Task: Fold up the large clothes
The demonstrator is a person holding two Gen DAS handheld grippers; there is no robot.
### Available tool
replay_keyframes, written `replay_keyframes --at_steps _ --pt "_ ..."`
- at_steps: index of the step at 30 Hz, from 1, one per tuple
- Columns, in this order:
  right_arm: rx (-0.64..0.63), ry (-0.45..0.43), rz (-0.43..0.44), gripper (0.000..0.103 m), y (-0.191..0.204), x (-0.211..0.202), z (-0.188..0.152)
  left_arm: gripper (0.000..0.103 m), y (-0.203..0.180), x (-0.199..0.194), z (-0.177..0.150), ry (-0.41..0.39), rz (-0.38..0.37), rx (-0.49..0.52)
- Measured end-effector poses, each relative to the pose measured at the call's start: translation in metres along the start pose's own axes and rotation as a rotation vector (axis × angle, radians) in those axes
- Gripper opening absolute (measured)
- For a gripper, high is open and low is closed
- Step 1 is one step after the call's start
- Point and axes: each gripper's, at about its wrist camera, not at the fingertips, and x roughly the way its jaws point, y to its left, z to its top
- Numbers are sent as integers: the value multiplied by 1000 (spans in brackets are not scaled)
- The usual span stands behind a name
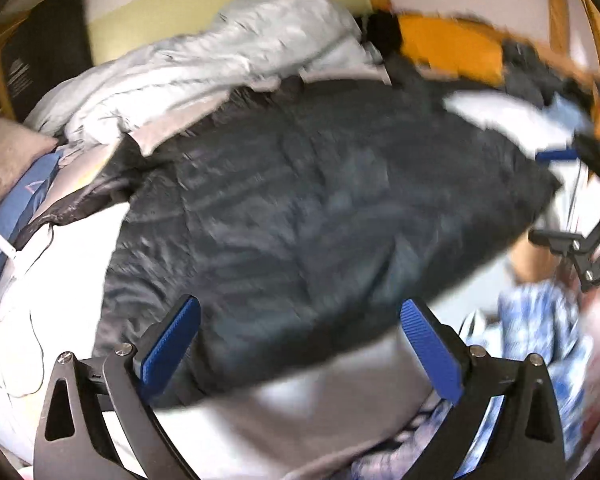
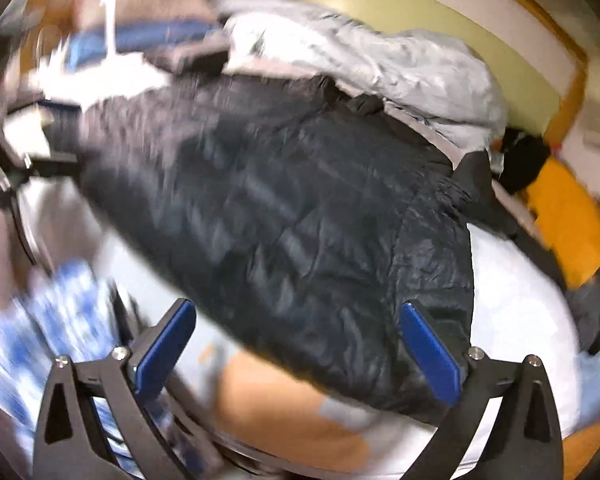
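Observation:
A large dark quilted jacket point(image 1: 308, 208) lies spread on a pale bed sheet point(image 1: 60, 280); it also shows in the right wrist view point(image 2: 284, 208). My left gripper point(image 1: 300, 344) is open, its blue pads wide apart above the jacket's near edge, holding nothing. My right gripper point(image 2: 296, 344) is open too, over the jacket's near edge, holding nothing. The right gripper also shows at the right edge of the left wrist view point(image 1: 580, 216). Both views are blurred by motion.
A crumpled light grey quilt point(image 1: 220, 60) lies behind the jacket, also in the right wrist view point(image 2: 372, 64). Blue-and-white patterned cloth point(image 1: 540, 332) lies at the near side. An orange item point(image 1: 452, 48) and wooden frame point(image 2: 568, 92) stand at the back.

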Motion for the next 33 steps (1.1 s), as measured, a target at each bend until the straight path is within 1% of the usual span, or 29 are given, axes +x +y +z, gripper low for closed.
replay_keyframes --at_steps 2,4,6,8,10,11,12,13,14,15,16,17,18,19,21,22,24,25,26,27,28,29,30,31,32,33 --pt "-52 48 -59 102 12 15 -6 100 -10 12 -7 39 47 55" --pt "-75 81 -106 102 17 26 -12 100 -15 20 -11 60 99 87" --pt "-83 71 -166 102 17 31 -16 103 -12 27 -13 73 132 74" --pt "-71 56 -208 100 11 31 -18 103 -9 34 -15 91 157 70" --pt "-40 54 -224 84 2 31 -18 103 -9 40 -20 117 206 86" --pt "-16 58 -214 68 -3 29 -17 103 -7 42 -21 122 221 90" --pt "21 61 -192 56 -10 28 -17 103 -4 44 -23 130 228 82" --pt "69 62 -163 52 -20 27 -17 103 -1 45 -23 135 224 65" --pt "111 65 -135 40 -27 27 -17 103 4 45 -23 134 218 42" --pt "142 69 -112 31 -31 27 -17 94 9 42 -22 123 220 18" --pt "174 72 -77 28 -36 25 -17 58 12 37 -21 106 223 1" --pt "196 75 -47 24 -40 23 -17 42 18 32 -18 103 228 -15" --pt "205 78 -34 23 -39 21 -16 37 25 27 -15 106 212 -42" --pt "207 83 -24 23 -41 18 -13 37 30 23 -12 111 184 -71" --pt "179 75 -28 25 -43 8 -4 40 38 13 -4 114 156 -103" --pt "168 64 -40 27 -44 2 0 42 41 9 1 110 154 -106" --pt "142 33 -74 39 -54 -11 16 45 46 1 13 94 160 -101" --pt "138 19 -90 42 -60 -15 24 48 49 -3 23 83 171 -97" --pt "137 -3 -115 48 -66 -17 34 50 53 -4 32 71 187 -91" --pt "132 -25 -146 53 -72 -18 44 55 58 -4 43 55 210 -87" --pt "126 -39 -167 55 -77 -18 51 62 61 -4 53 39 231 -87" --pt "118 -58 -198 57 -84 -13 64 66 65 -3 65 16 252 -88" --pt "121 -66 -214 58 -91 -7 73 74 71 0 79 -13 270 -88" --pt "133 -68 -221 58 -99 2 83 79 78 5 89 -25 284 -90" --pt "142 -67 -218 58 -106 9 89 80 85 14 101 -28 294 -97" --pt "157 -63 -213 58 -113 22 97 81 93 23 112 -30 289 -106"
